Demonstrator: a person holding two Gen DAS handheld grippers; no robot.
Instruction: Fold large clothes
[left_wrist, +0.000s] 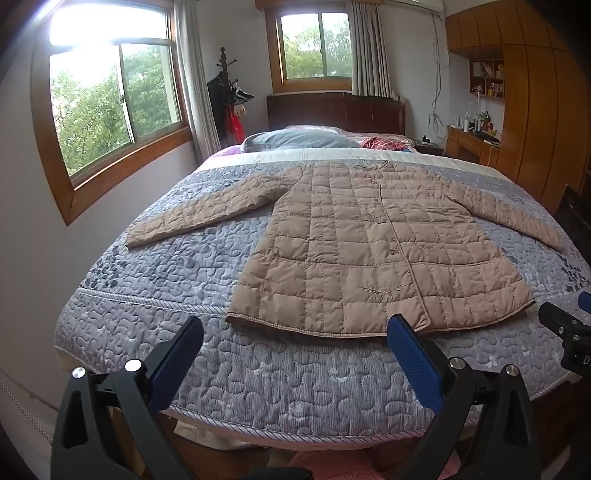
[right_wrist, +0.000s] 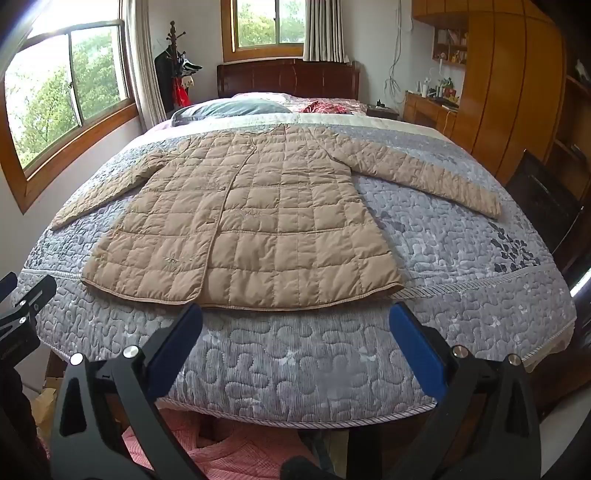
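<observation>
A tan quilted coat lies flat and face up on the bed, hem toward me, both sleeves spread out to the sides; it also shows in the right wrist view. My left gripper is open and empty, hovering over the foot of the bed just short of the hem. My right gripper is open and empty, also just short of the hem. The right gripper shows at the right edge of the left wrist view. The left gripper shows at the left edge of the right wrist view.
The bed carries a grey-blue quilted cover. A grey pillow and red cloth lie by the dark headboard. A coat stand stands left, wooden wardrobes right.
</observation>
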